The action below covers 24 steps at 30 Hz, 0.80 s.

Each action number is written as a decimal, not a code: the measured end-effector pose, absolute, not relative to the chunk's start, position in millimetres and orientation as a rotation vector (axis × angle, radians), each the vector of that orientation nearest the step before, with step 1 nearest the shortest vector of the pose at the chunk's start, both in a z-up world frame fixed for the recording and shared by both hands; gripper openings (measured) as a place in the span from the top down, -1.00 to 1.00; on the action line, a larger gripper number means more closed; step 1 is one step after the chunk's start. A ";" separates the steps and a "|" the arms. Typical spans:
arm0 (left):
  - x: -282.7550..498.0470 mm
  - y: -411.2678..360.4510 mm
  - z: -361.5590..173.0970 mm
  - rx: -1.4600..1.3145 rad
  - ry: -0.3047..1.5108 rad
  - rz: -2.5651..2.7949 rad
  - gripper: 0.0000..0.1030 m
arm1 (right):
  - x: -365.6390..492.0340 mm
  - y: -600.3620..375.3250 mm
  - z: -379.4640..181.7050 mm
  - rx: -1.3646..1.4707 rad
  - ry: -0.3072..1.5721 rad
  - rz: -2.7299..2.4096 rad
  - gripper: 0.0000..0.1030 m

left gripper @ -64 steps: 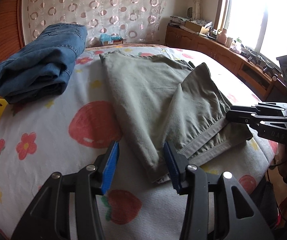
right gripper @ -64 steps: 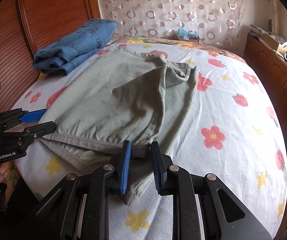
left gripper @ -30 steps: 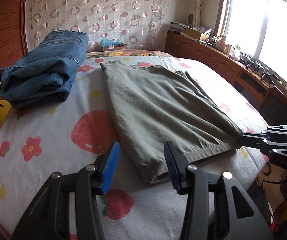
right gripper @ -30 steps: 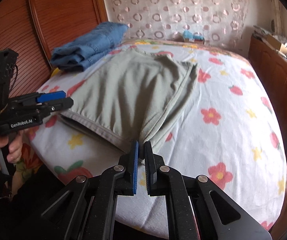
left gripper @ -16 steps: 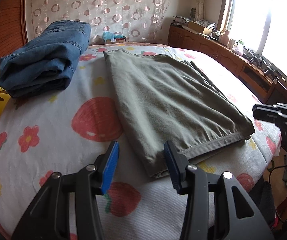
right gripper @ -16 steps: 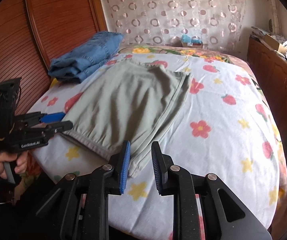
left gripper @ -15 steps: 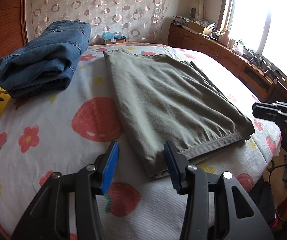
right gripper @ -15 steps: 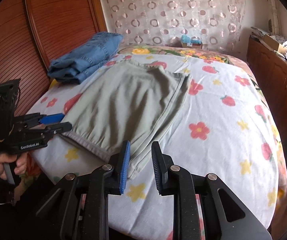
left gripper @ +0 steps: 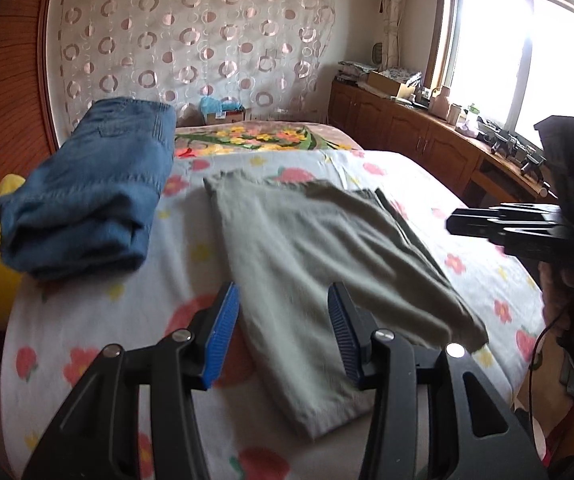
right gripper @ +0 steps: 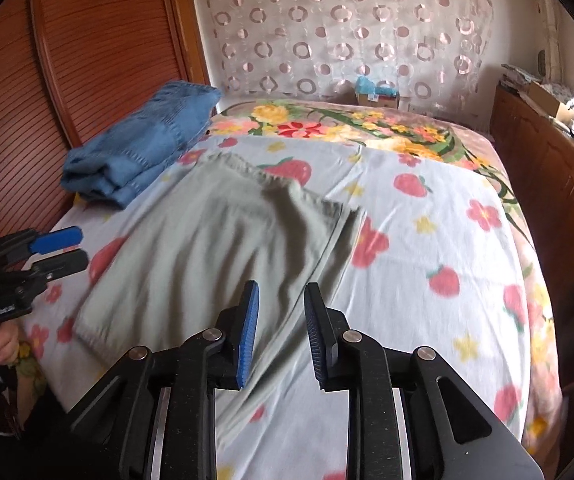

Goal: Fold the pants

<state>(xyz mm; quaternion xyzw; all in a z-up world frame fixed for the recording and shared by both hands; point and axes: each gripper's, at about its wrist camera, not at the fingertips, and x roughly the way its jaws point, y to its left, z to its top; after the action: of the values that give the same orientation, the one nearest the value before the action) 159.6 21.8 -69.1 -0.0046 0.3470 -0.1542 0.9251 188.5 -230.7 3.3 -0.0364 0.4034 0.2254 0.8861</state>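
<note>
Left wrist view shows the left gripper [left gripper: 283, 330] held above the bed [left gripper: 87, 320] with its jaws parted and nothing between them, while the olive pants [left gripper: 311, 264] lie folded flat on the flowered sheet, just beside a stack of folded jeans [left gripper: 91, 196]. Seen from the right wrist, the right gripper [right gripper: 281, 330] has just been opening its jaws, which now stand apart and empty over the near edge of the pants.
</note>
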 end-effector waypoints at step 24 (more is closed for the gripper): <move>204.9 17.0 -111.5 0.001 0.820 -0.310 0.12 | 312.0 -219.7 -52.4 -0.083 0.953 0.420 0.53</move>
<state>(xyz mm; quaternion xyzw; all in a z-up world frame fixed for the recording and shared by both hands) 204.9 17.0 -111.5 0.0006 0.3969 -0.1500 0.9055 312.0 -219.7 -52.4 -0.0398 0.4550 0.2008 0.8666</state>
